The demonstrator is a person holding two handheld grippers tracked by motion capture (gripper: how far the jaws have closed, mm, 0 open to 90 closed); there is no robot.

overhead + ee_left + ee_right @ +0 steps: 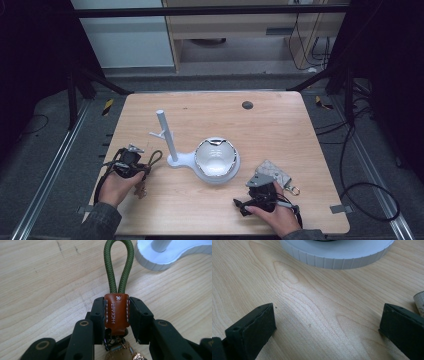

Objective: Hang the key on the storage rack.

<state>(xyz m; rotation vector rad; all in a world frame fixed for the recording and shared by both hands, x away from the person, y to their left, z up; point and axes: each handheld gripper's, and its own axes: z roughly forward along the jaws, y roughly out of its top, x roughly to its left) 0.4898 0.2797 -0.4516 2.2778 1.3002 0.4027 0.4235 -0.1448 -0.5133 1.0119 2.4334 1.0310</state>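
Left tongs (116, 315) are clamped on the brown leather tab (116, 312) of a keychain, one black pad on each side of it, and the green cord loop (119, 265) sticks straight out past the tips. Right tongs (327, 322) are wide open with nothing but bare wood between the jaws, parked on the near right of the surface (280, 125).

In the high view the keychain sits in the left tongs (131, 162) near the left edge of the surface, loop pointing toward the white stand, with a small charm hanging down below the hand. The stand (172, 150) is just past it in the middle: a thin upright post with a little side peg, joined to a round base with a shiny bowl (216, 156) in it.

My guess on handling: this thing is light and floppy. The cord will hold its loop shape okay but sag a bit, and the metal bits will swing. The leather tab is the right place to pinch, since it's flat, grippy and stiff enough not to slip. Just beside the right tongs (260, 195) lies a small patterned pouch (274, 172) with a ring.
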